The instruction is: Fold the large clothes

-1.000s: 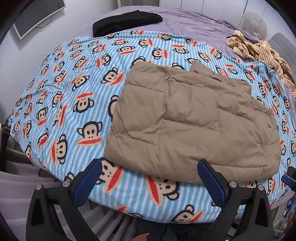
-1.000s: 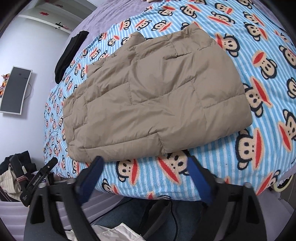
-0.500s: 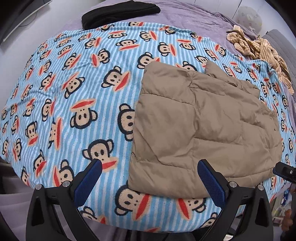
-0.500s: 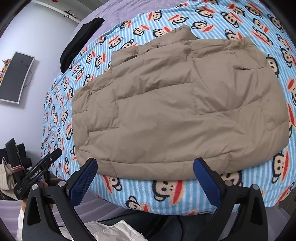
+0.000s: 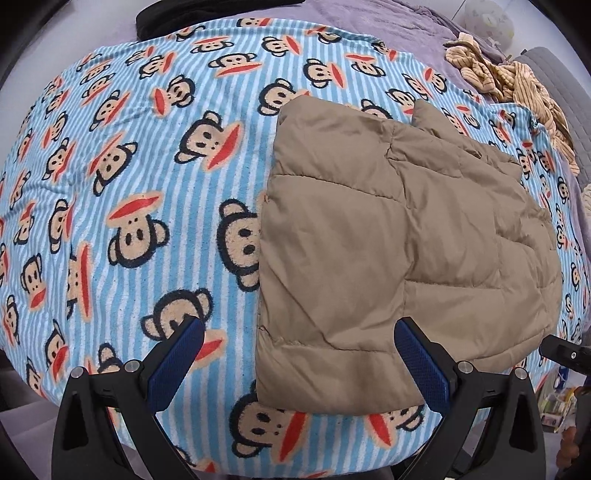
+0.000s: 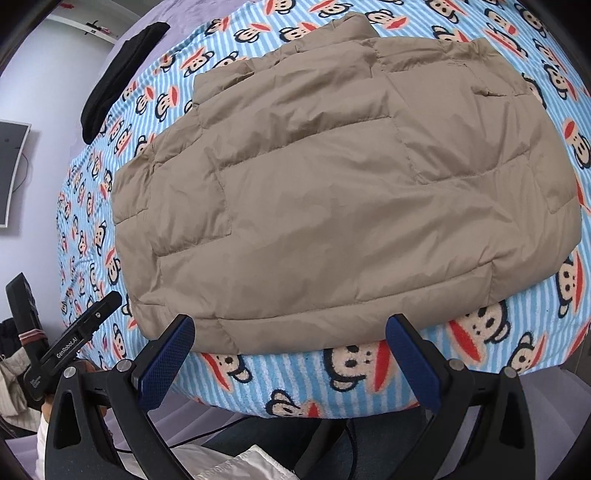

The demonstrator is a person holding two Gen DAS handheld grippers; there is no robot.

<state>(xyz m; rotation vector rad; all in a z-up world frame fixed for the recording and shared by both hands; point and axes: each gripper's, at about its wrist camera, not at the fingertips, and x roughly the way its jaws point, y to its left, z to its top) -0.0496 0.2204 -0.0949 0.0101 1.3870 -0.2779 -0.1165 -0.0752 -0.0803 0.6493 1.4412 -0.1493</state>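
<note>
Tan and quilted, the puffer jacket (image 5: 399, 251) you are working on lies folded into a rough rectangle on the bed, on top of the blue-striped monkey-print blanket (image 5: 147, 184). Your left tongs (image 5: 299, 362) are spread wide and hold nothing; their right finger sits over the jacket's near left corner and their left finger over bare blanket. Your right tongs (image 6: 291, 358) are spread wide too, empty, with both fingers at the jacket's near hem, which lies close to the bed's edge. At the far side of the bed you have a black garment (image 6: 122, 74) on the purple sheet (image 5: 388, 22), and a heap of tan striped clothing (image 5: 513, 85) at the far right corner.
</note>
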